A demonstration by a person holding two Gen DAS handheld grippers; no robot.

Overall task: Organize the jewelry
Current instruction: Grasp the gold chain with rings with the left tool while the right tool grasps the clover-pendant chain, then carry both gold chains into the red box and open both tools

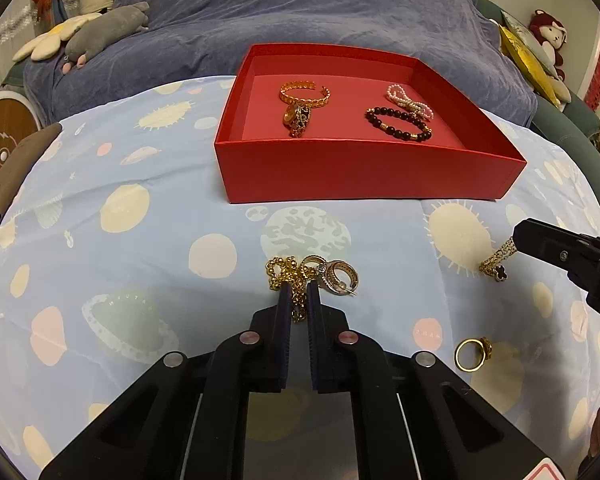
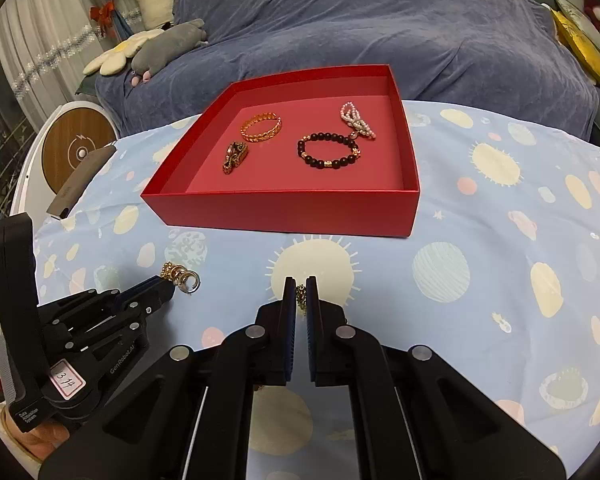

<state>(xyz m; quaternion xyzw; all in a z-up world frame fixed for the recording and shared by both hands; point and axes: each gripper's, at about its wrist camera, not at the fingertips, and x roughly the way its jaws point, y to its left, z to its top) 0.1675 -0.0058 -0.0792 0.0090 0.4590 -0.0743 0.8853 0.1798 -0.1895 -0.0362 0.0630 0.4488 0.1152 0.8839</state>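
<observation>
A red box [image 1: 360, 172] on the patterned cloth holds a gold chain bangle [image 1: 305, 94], a dark charm piece [image 1: 299, 118], a dark bead bracelet [image 1: 400, 124] and a pearl piece [image 1: 410, 102]; the box also shows in the right wrist view [image 2: 288, 212]. My left gripper [image 1: 299, 292] is shut on a gold bead chain [image 1: 288, 274] lying with hoop earrings [image 1: 340, 278] on the cloth. My right gripper [image 2: 300, 286] is shut on a gold chain with a black clover charm [image 1: 496, 264]. A gold ring [image 1: 474, 354] lies on the cloth at the right.
A brown flat case [image 1: 8, 176] lies at the cloth's left edge. A round wooden-topped device [image 2: 78, 148] stands left. A blue blanket [image 1: 300, 8] with plush toys [image 1: 108, 28] lies behind the box.
</observation>
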